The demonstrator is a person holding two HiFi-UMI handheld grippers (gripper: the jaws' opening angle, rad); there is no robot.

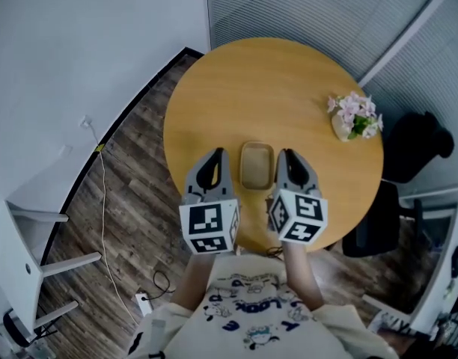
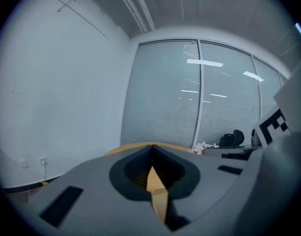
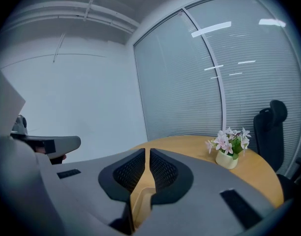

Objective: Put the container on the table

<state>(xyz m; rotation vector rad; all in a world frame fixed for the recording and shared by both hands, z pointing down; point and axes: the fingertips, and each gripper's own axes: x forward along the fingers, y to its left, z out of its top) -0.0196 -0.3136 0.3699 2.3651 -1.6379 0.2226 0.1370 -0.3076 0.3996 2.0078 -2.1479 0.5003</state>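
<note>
Shirt (image 1: 248, 316): pale with blue cartoon print. The lettering is upside down from here and too small to read with confidence.
Left tongs (image 2: 151, 149): tips pressed together with nothing between them. Only a sliver of wood shows through the gap lower down. The cube carries black-and-white square markers and no words.
Right tongs (image 3: 147, 154): closed to a hairline slit and holding nothing, with the same kind of marker cube.
Container (image 1: 257, 165): a shallow tan tray with rounded corners. It lies flat near the person's edge of the surface, between the two tongs and just beside each. I cannot tell whether either touches it.
Task state: the container already rests on the wood, so the placing looks done.
Handling: it is probably light and stiff, with thin smooth walls that could slip. The raised rim on a long side looks the best place to pinch.
Labels: none can be seen on the container.
Surface (image 1: 236, 88): a round wooden top.
Flower pot (image 1: 352, 118): small, with pink-white blooms, well apart at the far right.
Chair (image 1: 416, 144): dark, beyond the edge, before the slatted blinds.
</note>
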